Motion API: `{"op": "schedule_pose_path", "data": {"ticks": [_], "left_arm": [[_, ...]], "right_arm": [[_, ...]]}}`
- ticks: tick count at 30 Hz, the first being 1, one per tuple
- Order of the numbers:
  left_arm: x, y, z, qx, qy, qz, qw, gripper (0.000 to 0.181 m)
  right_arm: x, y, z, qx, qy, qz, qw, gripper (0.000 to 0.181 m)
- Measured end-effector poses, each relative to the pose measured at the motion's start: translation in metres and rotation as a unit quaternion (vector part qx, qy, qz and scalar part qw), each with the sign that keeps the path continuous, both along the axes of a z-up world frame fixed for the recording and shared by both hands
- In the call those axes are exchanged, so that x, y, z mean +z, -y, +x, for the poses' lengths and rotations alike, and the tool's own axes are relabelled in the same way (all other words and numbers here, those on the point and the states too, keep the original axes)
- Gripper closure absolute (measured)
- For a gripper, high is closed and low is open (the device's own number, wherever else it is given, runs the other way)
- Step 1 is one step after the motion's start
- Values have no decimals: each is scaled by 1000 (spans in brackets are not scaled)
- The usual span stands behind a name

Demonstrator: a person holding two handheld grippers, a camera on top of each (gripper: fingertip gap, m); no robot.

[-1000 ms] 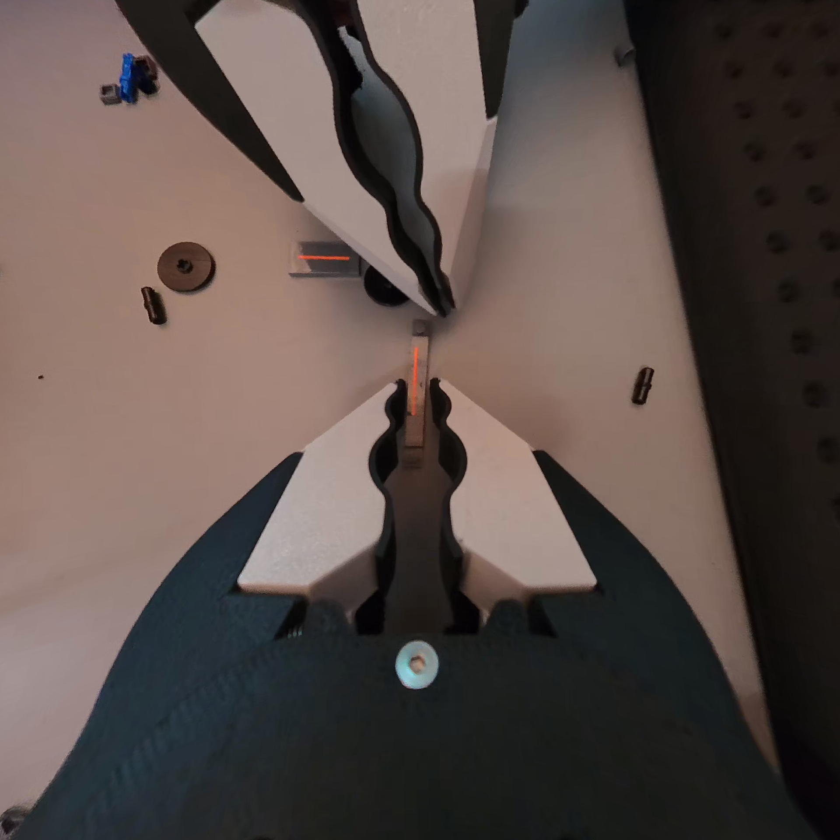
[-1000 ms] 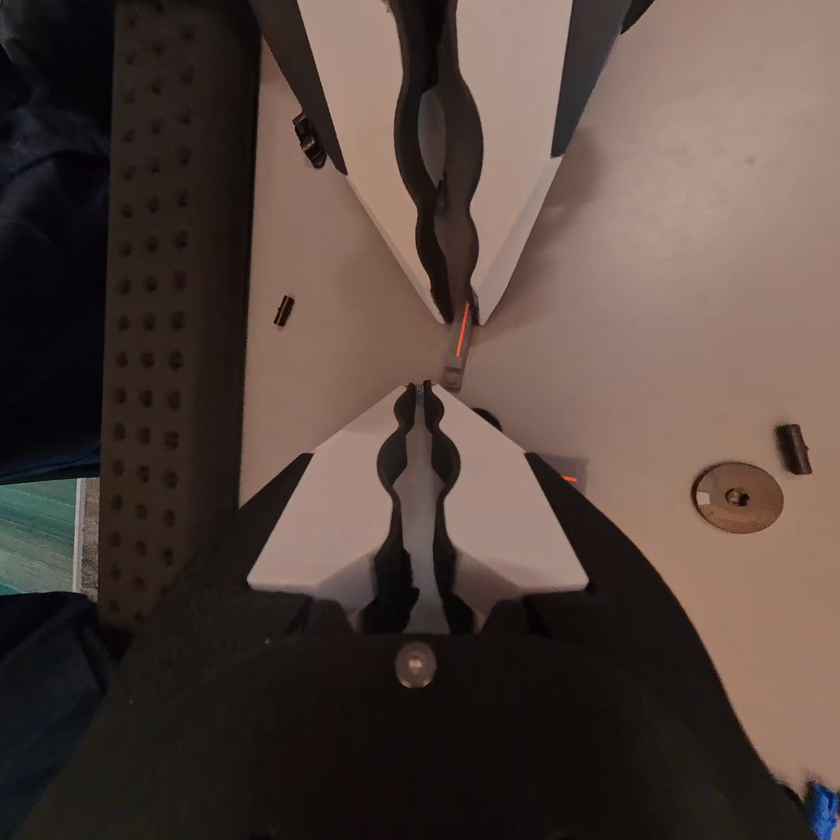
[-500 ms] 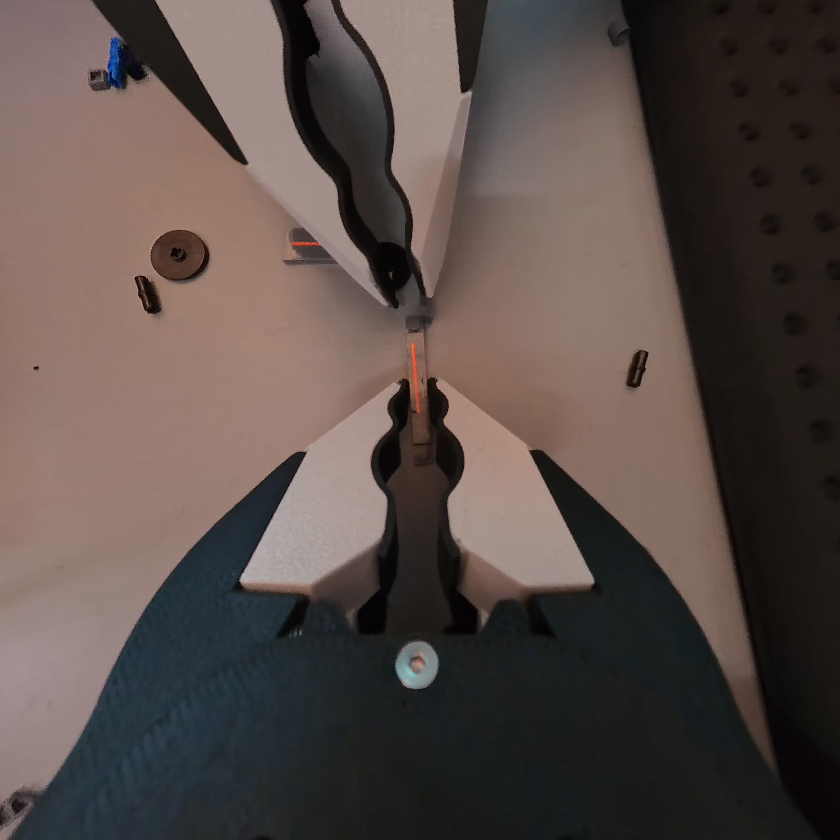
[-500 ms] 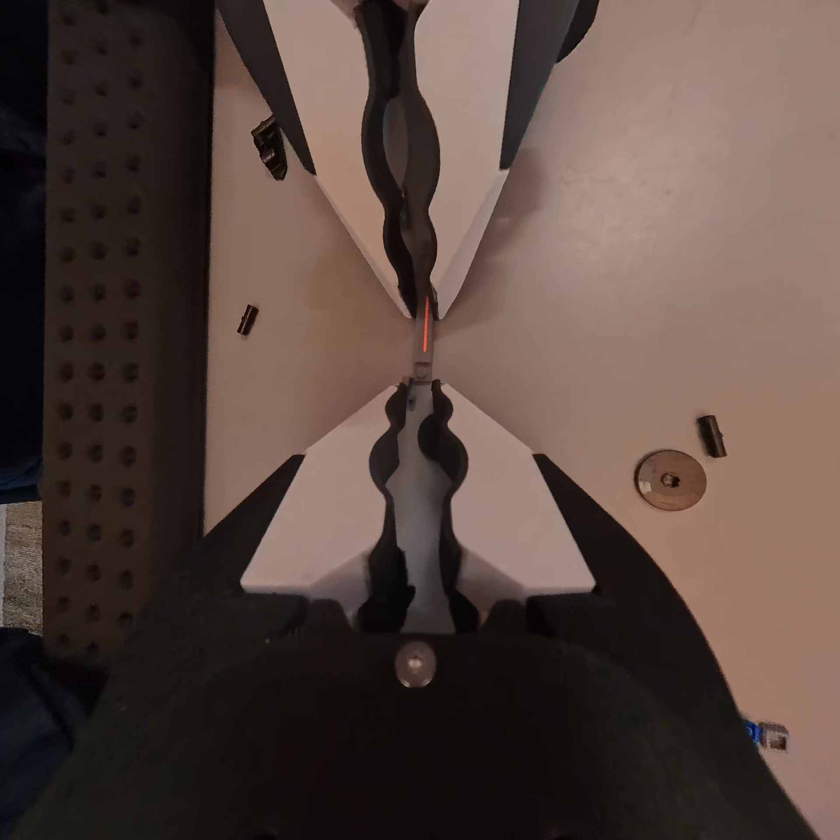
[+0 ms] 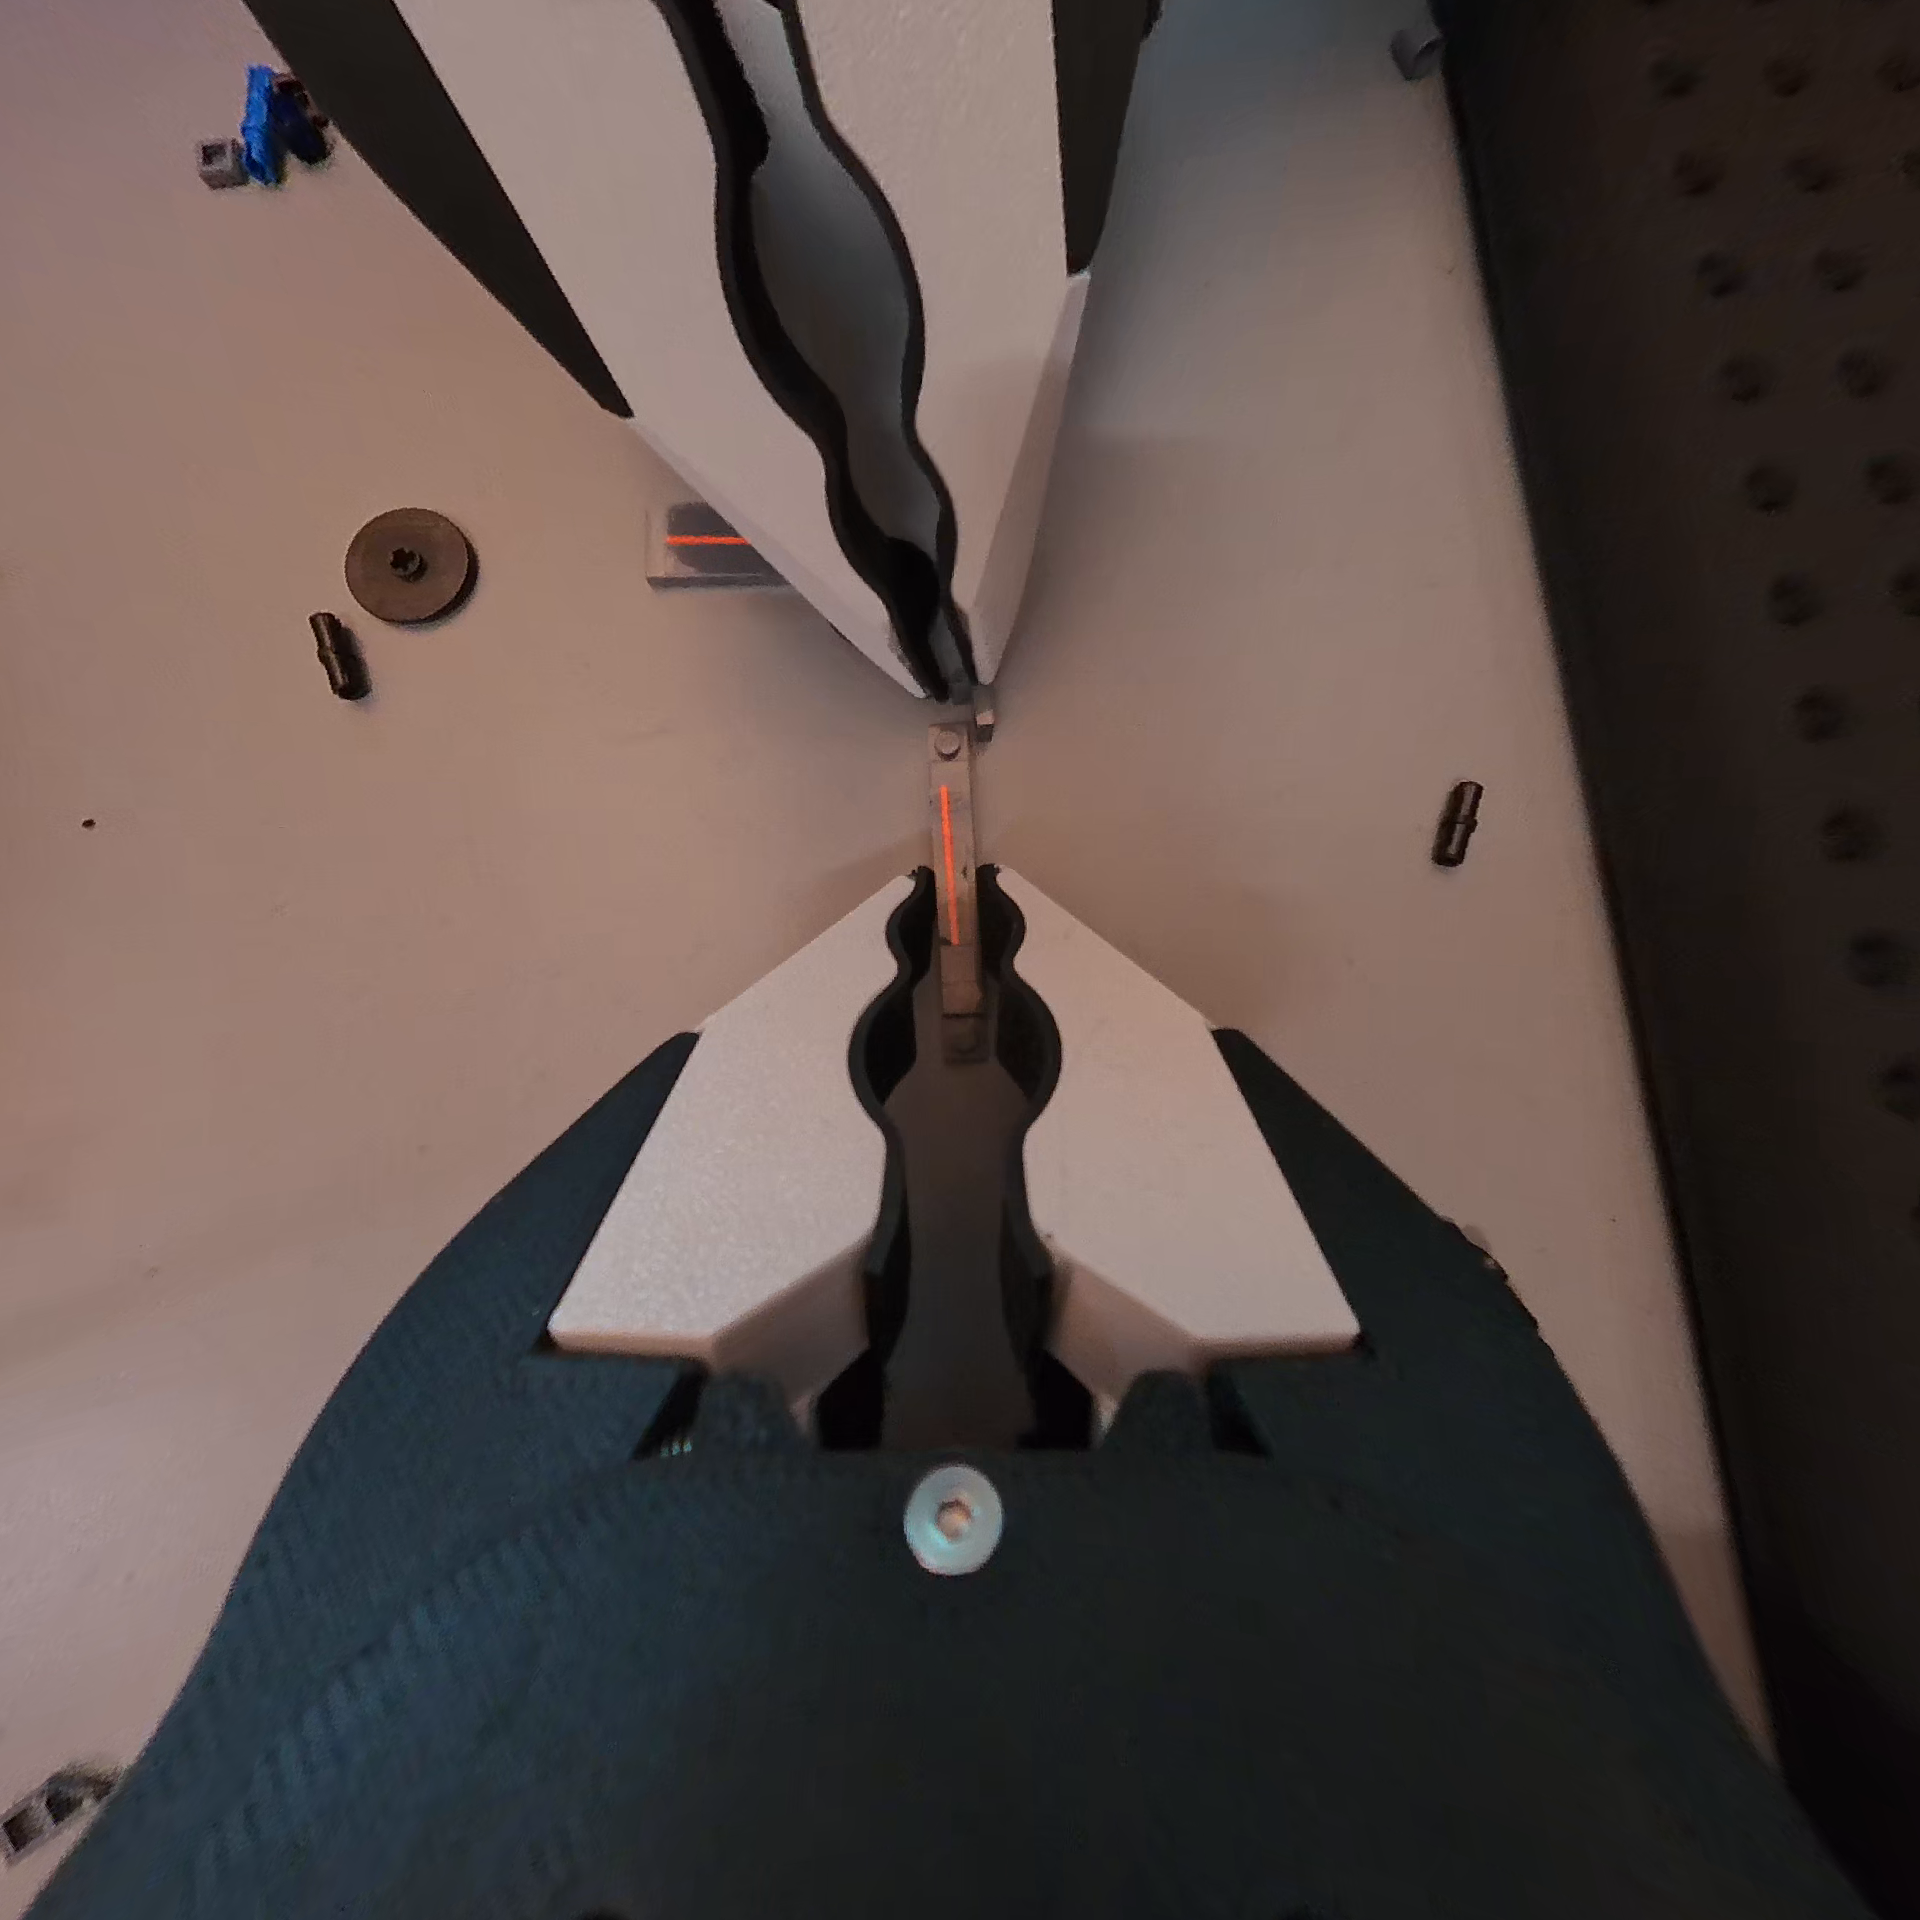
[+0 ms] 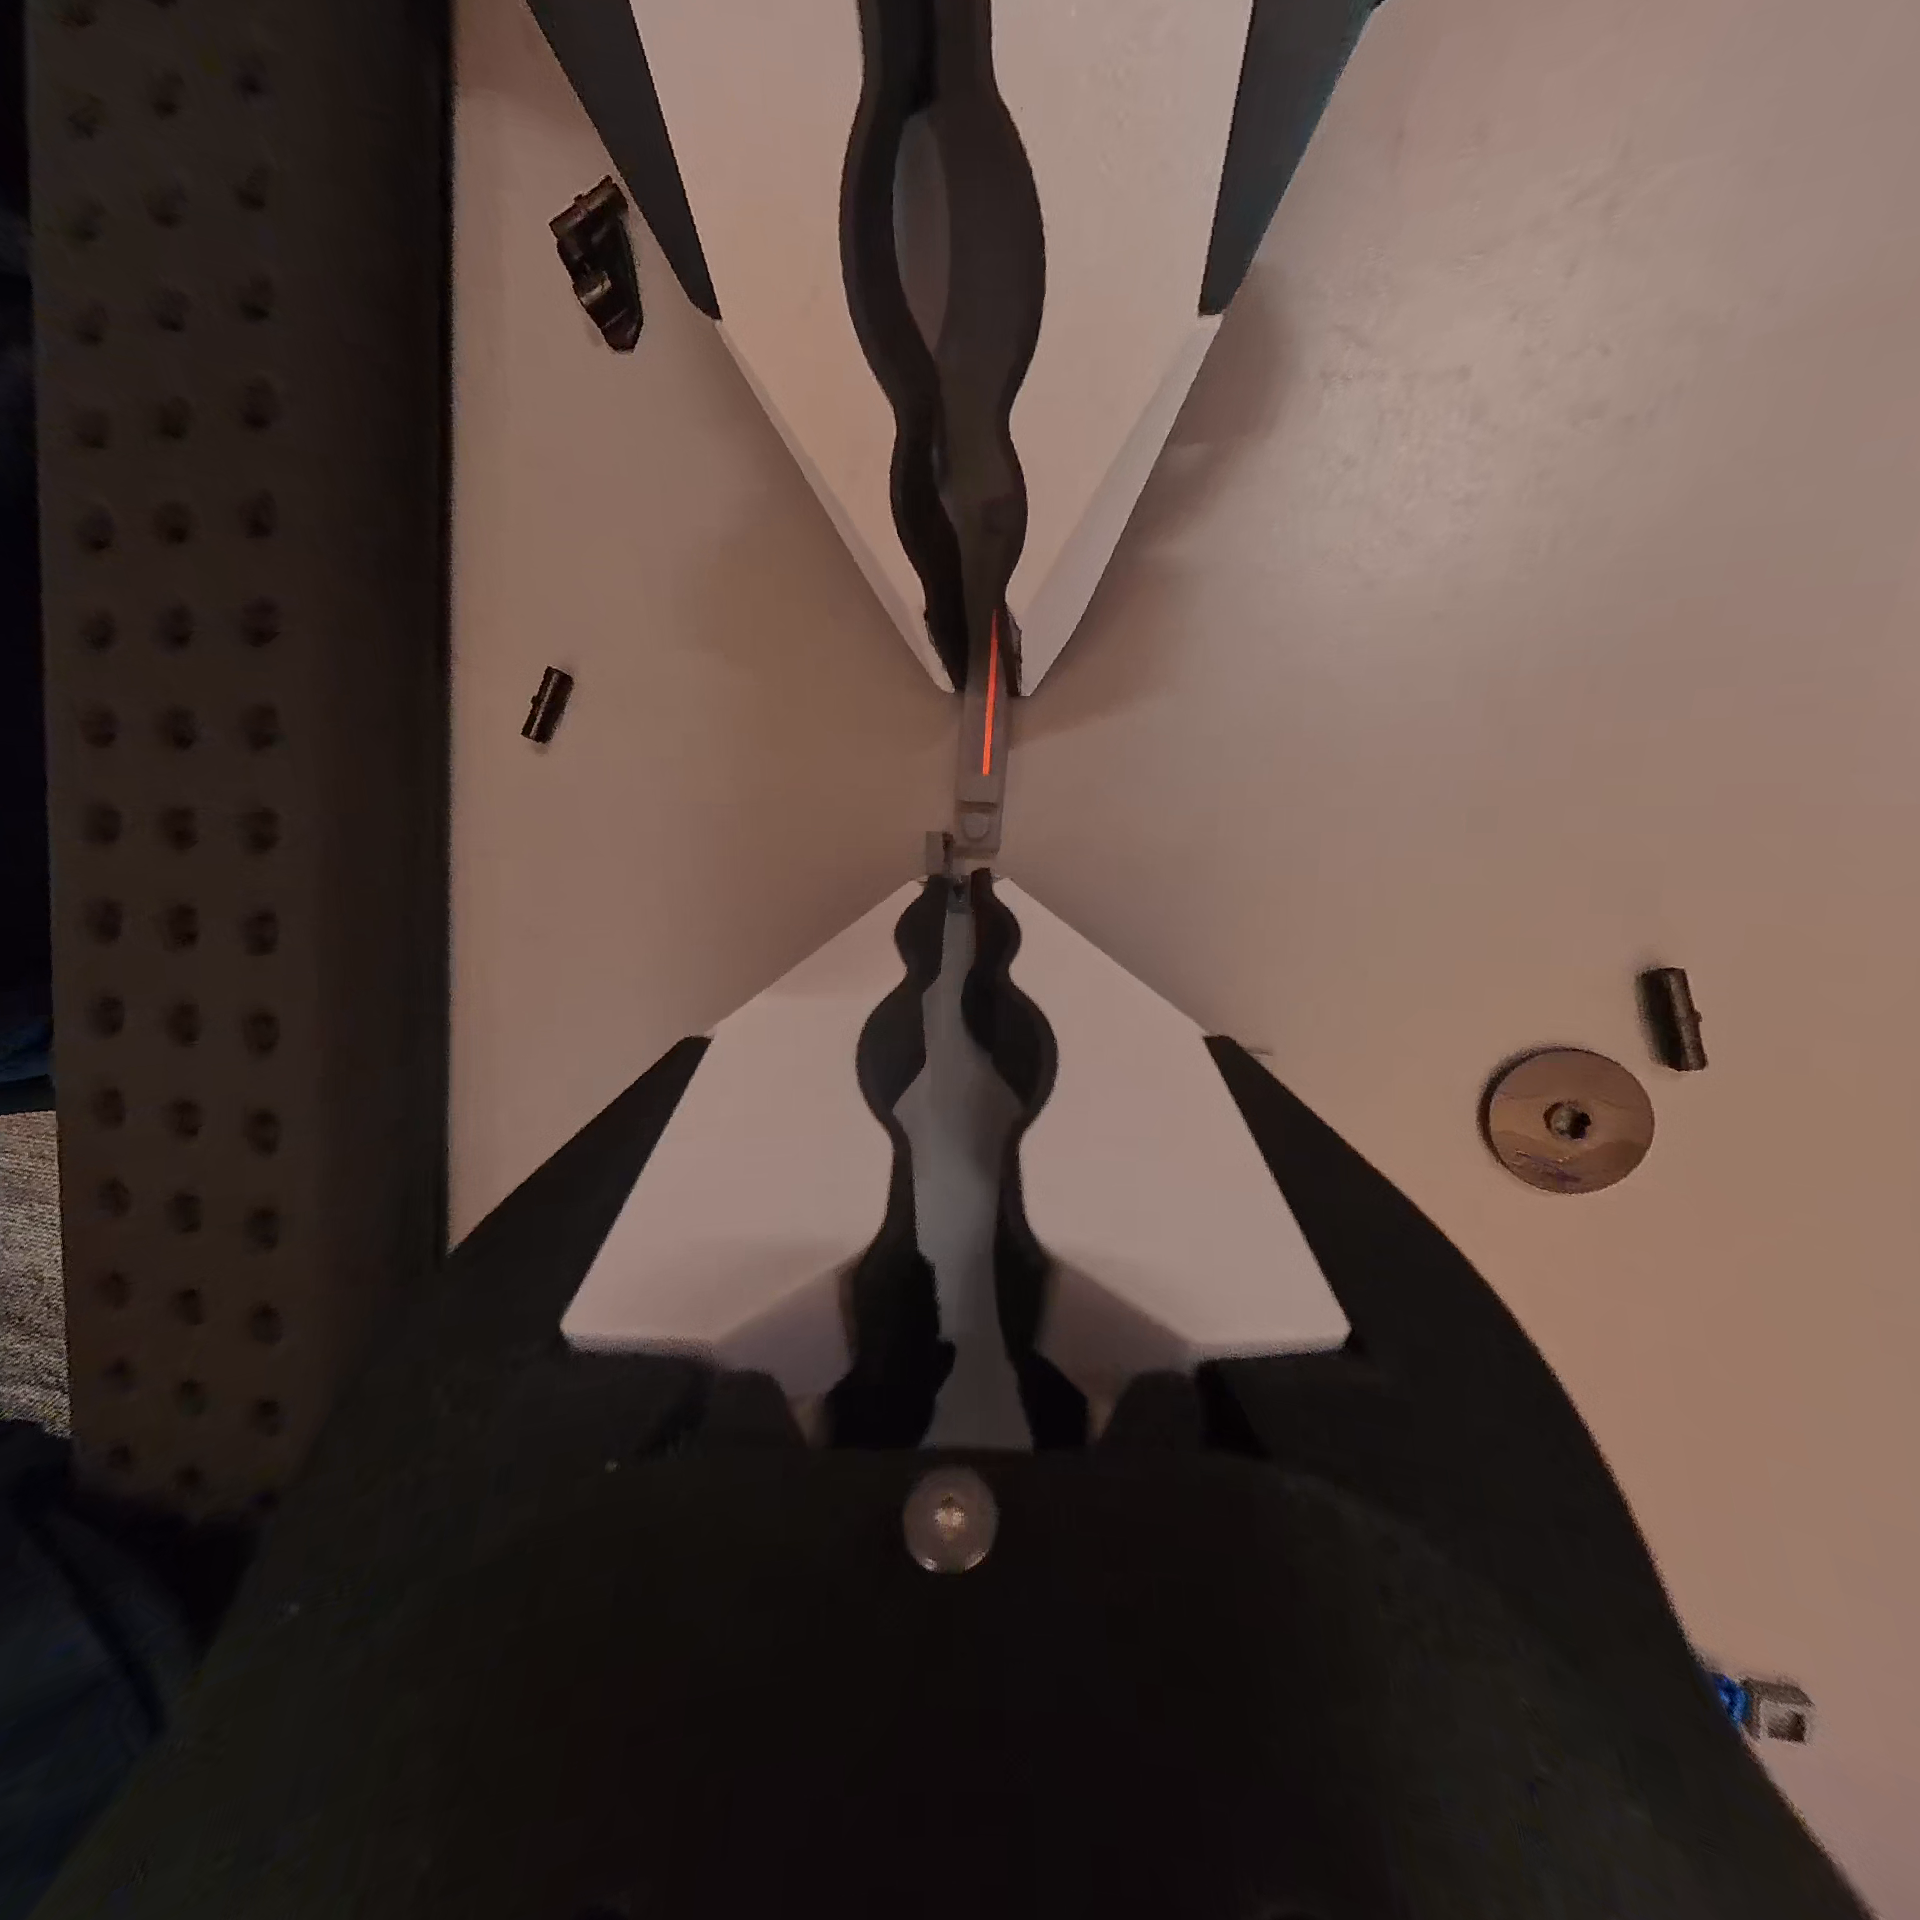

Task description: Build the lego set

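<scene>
Lego strip (image 5: 953, 831), grey w/ an orange line, sits in the left wrist view btwn the two grippers, above the pale tabletop (image 5: 520, 935). Left gripper (image 5: 956, 878) has its fingers closed on the strip's near end; far end sticks out w/ a stud on top. Right gripper (image 5: 951, 686) comes in from the top, fingers pinched on a tiny grey piece (image 5: 983, 717) that touches the strip's far tip. On the tabletop: second striped piece (image 5: 696, 545) partly hidden behind the right gripper, dark disc (image 5: 410, 566), black pin (image 5: 338, 655) just beside it, another pin (image 5: 1457, 824) on the right, blue bits (image 5: 265, 125) top left. Dark perforated panel (image 5: 1766, 727) runs along the right.

Right wrist view: right gripper (image 6: 954, 883) closed on the small piece (image 6: 940, 847), touching the strip (image 6: 982, 727). Left gripper (image 6: 982, 681) clamps the strip from the top. Disc (image 6: 1569, 1120) and pin (image 6: 1673, 1018) lie right, a pin (image 6: 548, 707) and black clip (image 6: 601, 260) left, the panel (image 6: 208, 727) beyond.
</scene>
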State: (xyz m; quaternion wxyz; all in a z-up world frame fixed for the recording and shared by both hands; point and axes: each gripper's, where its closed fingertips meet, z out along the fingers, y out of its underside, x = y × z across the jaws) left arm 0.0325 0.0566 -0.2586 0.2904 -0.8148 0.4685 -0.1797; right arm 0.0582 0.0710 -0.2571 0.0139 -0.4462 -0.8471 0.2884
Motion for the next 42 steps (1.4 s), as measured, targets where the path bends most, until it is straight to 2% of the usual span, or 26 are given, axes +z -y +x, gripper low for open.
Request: {"op": "schedule_pose_path", "data": {"ticks": [12, 24, 42], "left_arm": [[0, -4, 2, 4, -5, 11, 1000, 169], [0, -5, 4, 3, 0, 12, 1000, 173], [0, -5, 4, 2, 0, 13, 1000, 175]], "right_arm": [[0, 0, -5, -11, -1, -9, 1000, 180], [0, -6, -8, -36, 4, -21, 999, 181], [3, 0, -9, -18, -15, -5, 1000, 167]]}}
